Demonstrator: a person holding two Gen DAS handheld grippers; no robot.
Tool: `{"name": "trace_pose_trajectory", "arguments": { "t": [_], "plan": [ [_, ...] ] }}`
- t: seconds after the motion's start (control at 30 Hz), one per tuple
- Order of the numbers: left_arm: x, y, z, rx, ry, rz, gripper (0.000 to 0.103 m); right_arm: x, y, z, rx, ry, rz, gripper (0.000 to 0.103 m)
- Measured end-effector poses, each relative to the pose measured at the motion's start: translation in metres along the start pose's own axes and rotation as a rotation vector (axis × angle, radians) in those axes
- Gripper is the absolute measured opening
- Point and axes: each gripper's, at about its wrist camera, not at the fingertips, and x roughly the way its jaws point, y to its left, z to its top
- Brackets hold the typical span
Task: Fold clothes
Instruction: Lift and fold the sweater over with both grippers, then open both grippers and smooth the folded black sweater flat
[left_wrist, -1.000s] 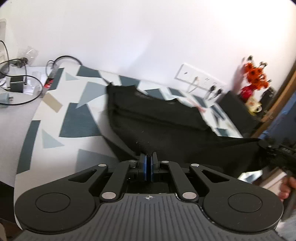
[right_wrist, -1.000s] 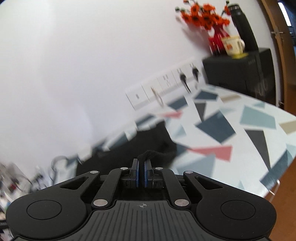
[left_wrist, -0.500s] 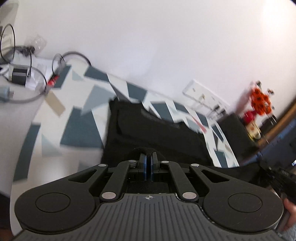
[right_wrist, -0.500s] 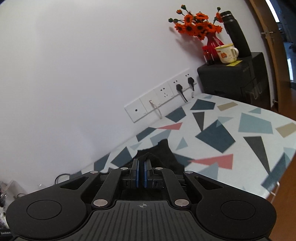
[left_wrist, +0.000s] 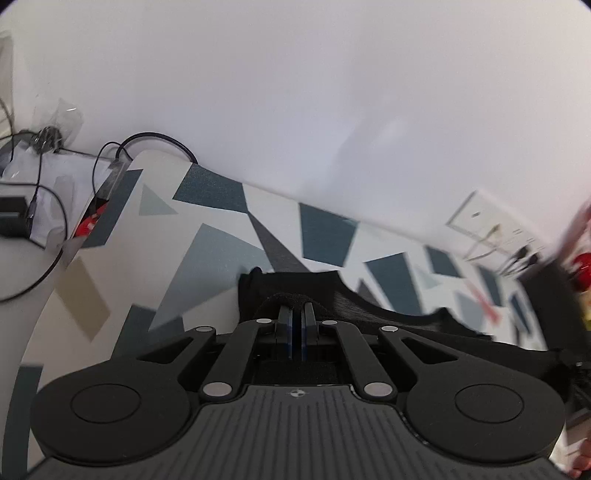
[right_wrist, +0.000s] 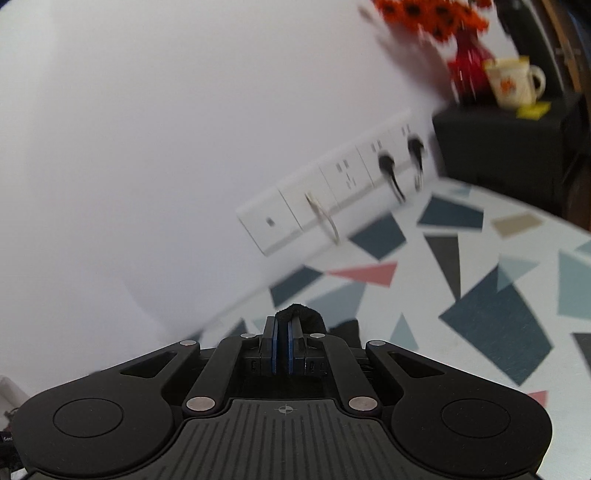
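A black garment lies on the patterned table, stretched from my left gripper toward the right. My left gripper is shut on a fold of the black garment at its left end, low over the table. In the right wrist view my right gripper is shut on another bunched edge of the black garment, near the wall side of the table. Most of the cloth is hidden beneath both grippers.
Cables and a small black box lie on a white surface left of the table. Wall sockets with plugs run along the back. A black cabinet at the right holds a red vase of orange flowers and a mug.
Both grippers have carried the garment edge forward toward the wall. Much less black cloth shows ahead of the left gripper now. The right view has swung closer to the sockets.
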Motion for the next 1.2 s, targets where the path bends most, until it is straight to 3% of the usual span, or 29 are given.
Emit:
{"name": "trace_pose_trajectory", "arguments": {
  "t": [0.2,0.43,0.53,0.57,0.6,0.63,0.67,0.8,0.97,1.13,1.2],
  "plan": [
    [0.062,-0.005,0.002,0.004,0.046,0.074,0.004,0.065,-0.013,0.0,-0.024,0.079,-0.039,0.004],
    [0.115,-0.005,-0.007,0.117,0.14,0.108,0.012,0.129,-0.026,-0.018,-0.076,0.147,-0.12,0.005],
    [0.112,-0.007,-0.003,0.141,0.161,0.081,0.03,0.141,-0.025,-0.025,-0.11,0.165,-0.152,0.011],
    [0.106,-0.007,0.0,0.133,0.159,0.08,0.043,0.136,-0.022,-0.022,-0.11,0.159,-0.154,0.017],
    [0.1,-0.007,0.004,0.125,0.157,0.079,0.061,0.13,-0.02,-0.019,-0.109,0.151,-0.156,0.034],
    [0.089,-0.009,0.007,0.128,0.126,0.104,0.069,0.125,-0.017,-0.016,-0.107,0.143,-0.157,0.049],
    [0.078,-0.01,0.01,0.143,0.084,0.116,0.073,0.12,-0.014,-0.014,-0.106,0.136,-0.158,0.052],
    [0.038,-0.011,0.015,0.231,0.018,0.027,0.073,0.113,0.004,-0.034,-0.224,0.199,-0.139,0.051],
    [0.019,-0.034,-0.031,0.39,0.113,-0.078,0.073,0.105,0.028,-0.06,-0.376,0.281,-0.113,0.051],
    [0.056,-0.057,-0.078,0.467,0.234,-0.031,0.07,0.096,0.051,-0.086,-0.528,0.362,-0.086,0.051],
    [0.068,-0.063,-0.084,0.472,0.25,-0.015,0.07,0.106,0.057,-0.093,-0.597,0.371,-0.12,0.051]
  ]
}}
